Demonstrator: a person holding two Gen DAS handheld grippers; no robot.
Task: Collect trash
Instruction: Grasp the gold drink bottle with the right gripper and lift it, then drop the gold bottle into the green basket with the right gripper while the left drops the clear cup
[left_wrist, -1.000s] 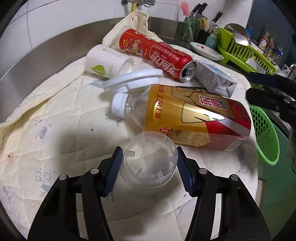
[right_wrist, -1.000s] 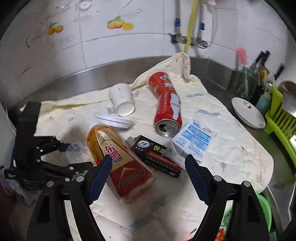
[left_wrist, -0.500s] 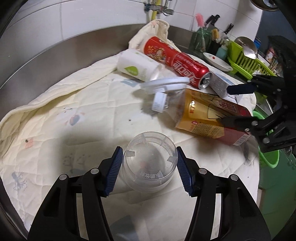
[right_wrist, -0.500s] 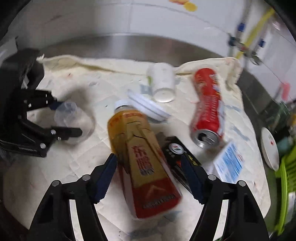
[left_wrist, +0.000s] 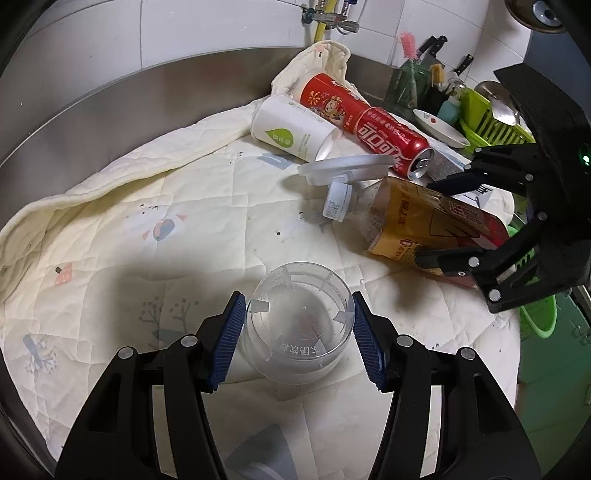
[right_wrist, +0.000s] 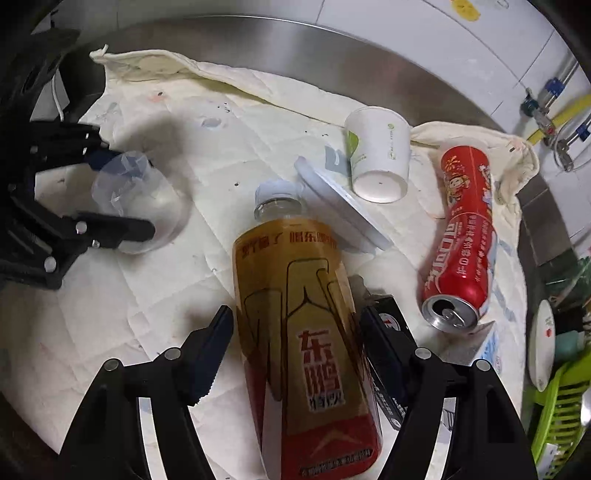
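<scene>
Clear plastic cup (left_wrist: 297, 328) sits between the left gripper (left_wrist: 297, 341) pads, mouth toward the camera; both blue pads (left_wrist: 226, 341) press its sides, so the left is clamped on it. It's held over the near-left part of the quilted cream cloth (left_wrist: 155, 206) that covers the steel counter (left_wrist: 122, 99). The left tool points steeply down at the cloth.

Right gripper (right_wrist: 295, 354) is tipped down steeply too, straddling the yellow-and-red drink bottle (right_wrist: 303, 332), which lies on its side mid-cloth, white cap pointing at the back wall. Its jaws have just been closing, with the bottle between them. The right pad looks to touch the label and the left pad shows a sliver of gap; I read it as not yet clamped.

Around the bottle:
- white plastic lid (right_wrist: 341, 206) just beside the bottle's shoulder, tilted
- white paper cup (right_wrist: 378, 158) on its side behind the lid, toward the cloth's back edge
- red soda can (right_wrist: 461, 236) on its side, opened end toward the right gripper, near the cloth's right edge
- black carton (right_wrist: 388, 332) tucked under the right finger, touching the bottle

Off the cloth's right edge: white dish (right_wrist: 541, 343) and green rack (left_wrist: 491, 118).
</scene>
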